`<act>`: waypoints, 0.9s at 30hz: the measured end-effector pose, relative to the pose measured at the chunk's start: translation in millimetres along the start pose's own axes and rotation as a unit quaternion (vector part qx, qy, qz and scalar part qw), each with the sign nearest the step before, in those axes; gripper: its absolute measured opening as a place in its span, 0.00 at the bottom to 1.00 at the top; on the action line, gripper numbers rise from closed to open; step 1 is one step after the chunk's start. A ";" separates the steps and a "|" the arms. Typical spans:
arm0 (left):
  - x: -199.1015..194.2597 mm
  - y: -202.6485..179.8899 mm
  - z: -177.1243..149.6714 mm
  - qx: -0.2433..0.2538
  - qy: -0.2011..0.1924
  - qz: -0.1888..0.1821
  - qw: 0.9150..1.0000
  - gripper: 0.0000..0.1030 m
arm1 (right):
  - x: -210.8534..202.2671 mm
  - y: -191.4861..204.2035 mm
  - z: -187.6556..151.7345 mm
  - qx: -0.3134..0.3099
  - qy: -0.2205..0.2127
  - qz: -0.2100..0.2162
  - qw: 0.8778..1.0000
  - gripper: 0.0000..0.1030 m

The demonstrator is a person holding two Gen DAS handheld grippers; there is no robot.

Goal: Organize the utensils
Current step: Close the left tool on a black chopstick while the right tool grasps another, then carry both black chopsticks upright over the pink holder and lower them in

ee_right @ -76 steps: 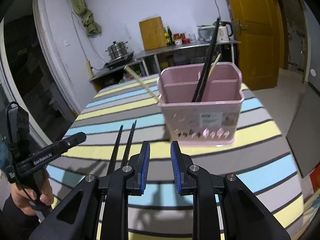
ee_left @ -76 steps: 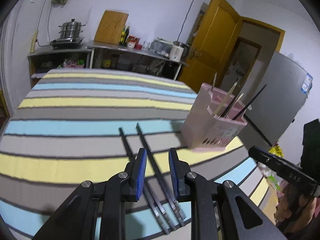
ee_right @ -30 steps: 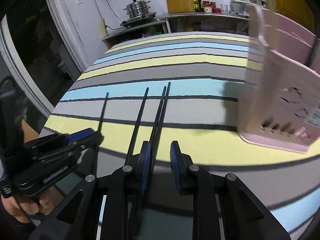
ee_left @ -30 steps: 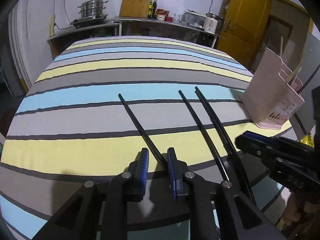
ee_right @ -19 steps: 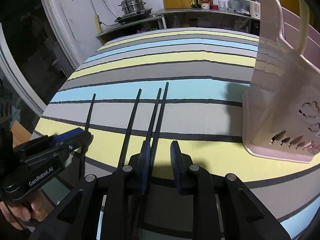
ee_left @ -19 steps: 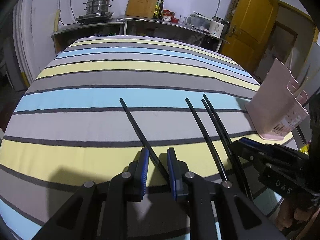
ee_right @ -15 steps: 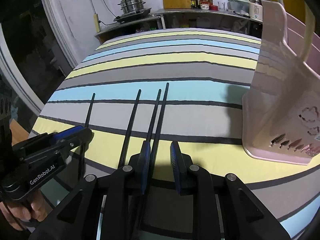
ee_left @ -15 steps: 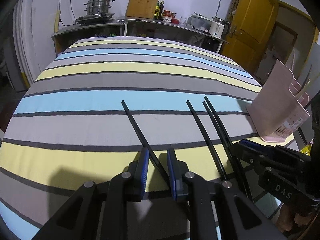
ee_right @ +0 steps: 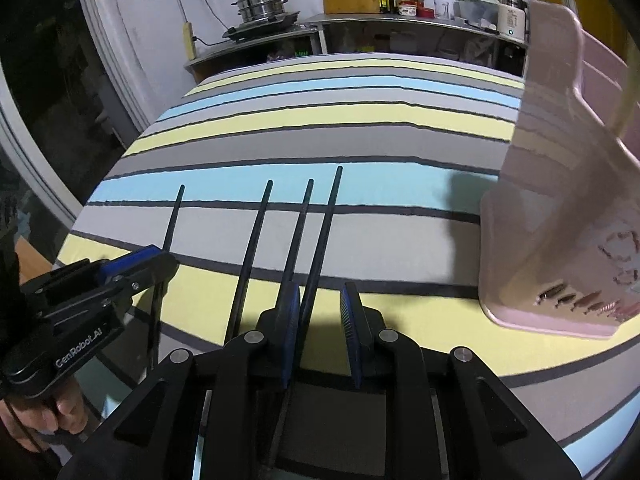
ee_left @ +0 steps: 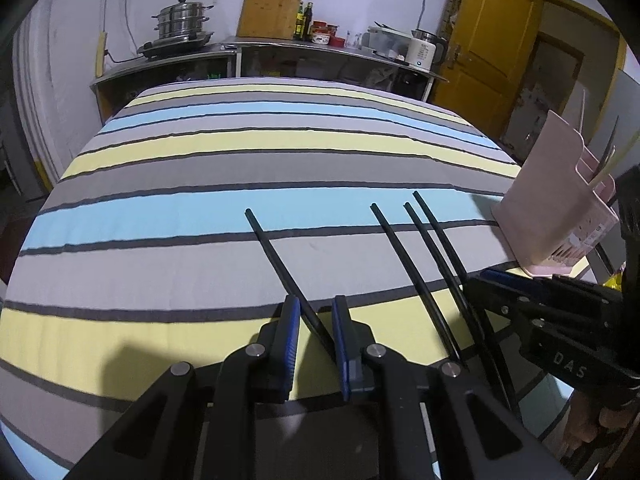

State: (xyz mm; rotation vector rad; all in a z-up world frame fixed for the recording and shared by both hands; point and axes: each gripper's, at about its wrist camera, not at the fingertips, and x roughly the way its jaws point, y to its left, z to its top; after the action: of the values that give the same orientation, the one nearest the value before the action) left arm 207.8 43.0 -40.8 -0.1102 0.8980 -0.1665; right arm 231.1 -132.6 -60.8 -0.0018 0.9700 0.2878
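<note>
Several black chopsticks lie side by side on the striped tablecloth (ee_left: 168,264). My left gripper (ee_left: 314,312) is open, its jaws on either side of the leftmost chopstick (ee_left: 276,256). My right gripper (ee_right: 320,300) is open, its jaws on either side of the rightmost chopstick (ee_right: 324,232). Two more chopsticks (ee_right: 256,232) lie between those. A pink utensil holder (ee_right: 568,208) with chopsticks in it stands at the right; it also shows in the left wrist view (ee_left: 560,208). Each gripper shows in the other's view, the right (ee_left: 552,320) and the left (ee_right: 92,292).
The table's near edge runs just under both grippers. Behind the table stands a metal counter (ee_left: 280,52) with a steamer pot (ee_left: 180,28), a wooden board (ee_left: 272,8), bottles and a kettle. A yellow door (ee_left: 492,56) is at the back right.
Both grippers have swung away from the pink holder and come down low over the lying chopsticks. Each has settled with one chopstick between its open jaws.
</note>
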 end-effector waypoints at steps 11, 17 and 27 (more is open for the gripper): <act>13.9 -2.9 16.0 -0.014 0.012 0.004 1.000 0.10 | 18.5 7.2 23.9 -0.007 0.004 -0.021 1.000 0.07; 8.4 -2.8 21.6 -0.019 0.017 -0.019 0.999 0.05 | 6.5 8.2 23.2 -0.004 0.001 0.003 1.000 0.06; -60.3 -22.2 27.0 0.001 -0.039 -0.062 0.997 0.05 | -64.7 6.8 15.2 -0.002 -0.060 0.027 0.998 0.05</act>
State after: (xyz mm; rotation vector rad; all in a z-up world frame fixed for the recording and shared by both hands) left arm 190.0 33.3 25.9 -0.1698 0.8127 -0.2778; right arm 207.5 -139.6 1.2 0.0384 0.8508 0.3348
